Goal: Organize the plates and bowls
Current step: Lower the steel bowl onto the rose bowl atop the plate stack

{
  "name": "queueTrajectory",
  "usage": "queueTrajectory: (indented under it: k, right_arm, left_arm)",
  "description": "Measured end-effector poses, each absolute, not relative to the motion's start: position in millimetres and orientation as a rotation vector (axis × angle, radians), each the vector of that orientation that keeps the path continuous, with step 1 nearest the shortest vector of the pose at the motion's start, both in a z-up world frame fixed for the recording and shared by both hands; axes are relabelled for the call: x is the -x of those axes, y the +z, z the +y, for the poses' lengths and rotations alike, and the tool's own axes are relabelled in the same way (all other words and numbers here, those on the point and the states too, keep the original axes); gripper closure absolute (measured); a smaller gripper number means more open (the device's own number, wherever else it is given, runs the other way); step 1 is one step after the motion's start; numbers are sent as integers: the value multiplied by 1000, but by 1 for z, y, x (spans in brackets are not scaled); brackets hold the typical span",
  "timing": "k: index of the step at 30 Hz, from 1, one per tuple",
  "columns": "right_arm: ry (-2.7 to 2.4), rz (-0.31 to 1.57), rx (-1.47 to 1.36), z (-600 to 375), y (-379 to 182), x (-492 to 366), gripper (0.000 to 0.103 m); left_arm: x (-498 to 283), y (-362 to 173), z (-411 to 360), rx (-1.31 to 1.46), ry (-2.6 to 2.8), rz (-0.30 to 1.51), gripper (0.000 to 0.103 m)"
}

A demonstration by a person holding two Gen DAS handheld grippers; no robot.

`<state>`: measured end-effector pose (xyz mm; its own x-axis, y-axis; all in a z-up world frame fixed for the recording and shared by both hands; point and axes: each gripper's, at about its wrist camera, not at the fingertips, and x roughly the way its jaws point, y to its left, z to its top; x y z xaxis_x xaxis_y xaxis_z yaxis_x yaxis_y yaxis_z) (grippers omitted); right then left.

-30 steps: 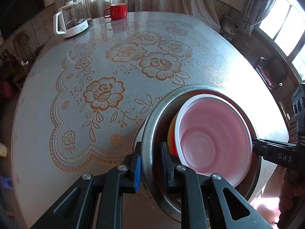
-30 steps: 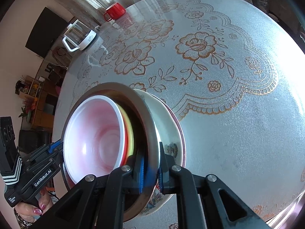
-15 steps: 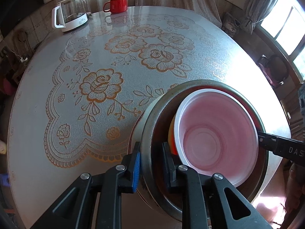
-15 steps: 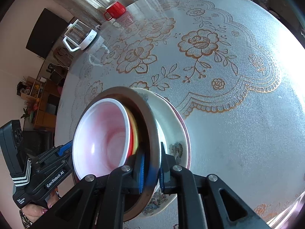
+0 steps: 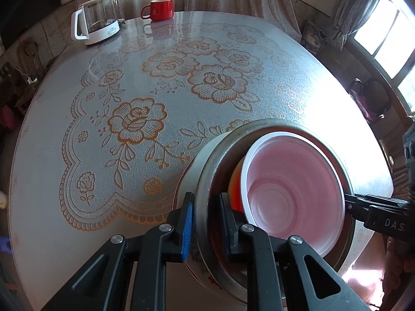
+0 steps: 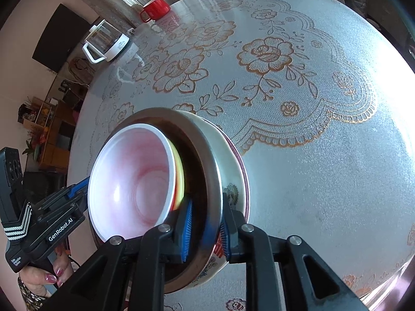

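A nested stack sits at the near table edge: a white-rimmed pink bowl (image 5: 290,191) inside yellow and red bowls, inside a steel bowl (image 5: 205,181), on a floral ceramic plate (image 5: 189,181). My left gripper (image 5: 205,223) is shut on the steel bowl's near rim. My right gripper (image 6: 205,225) is shut on the opposite rim of the steel bowl (image 6: 212,171); the pink bowl (image 6: 129,181) and floral plate (image 6: 230,160) show there too. Each gripper appears in the other's view.
A round table (image 5: 52,194) carries a lace-patterned cover. A glass kettle (image 5: 96,20) and a red mug (image 5: 160,9) stand at its far edge. The kettle (image 6: 106,41) and mug (image 6: 155,9) also show in the right wrist view.
Both grippers keep their hold on the steel bowl's rim. The stack has shifted slightly with them, toward the lower right in the left view, and the left view has tilted.
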<state>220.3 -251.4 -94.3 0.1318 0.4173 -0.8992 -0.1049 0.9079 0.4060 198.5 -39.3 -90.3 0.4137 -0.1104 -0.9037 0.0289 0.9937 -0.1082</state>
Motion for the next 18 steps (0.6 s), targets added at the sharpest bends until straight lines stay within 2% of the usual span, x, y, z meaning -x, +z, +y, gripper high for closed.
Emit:
queueTrajectory:
  k: [6,9,14,18]
  right_arm:
    - [402,1392,-199,-248,-90,-218,83]
    - [410,1379,-135,-246,-86,-218,80]
    - [445,1380,-93,-249,-83,-221,78]
    - [468,1384,-67,-248,-83,-223,78]
  left_arm:
    - [-195,-92,-39,102,-45,1150,82]
    - [-193,-93,-40,119,-18,1146,81]
    - [-188,-92,-40,146,43,1143,70]
    - [-181,-90,-34,150,82,1131,50]
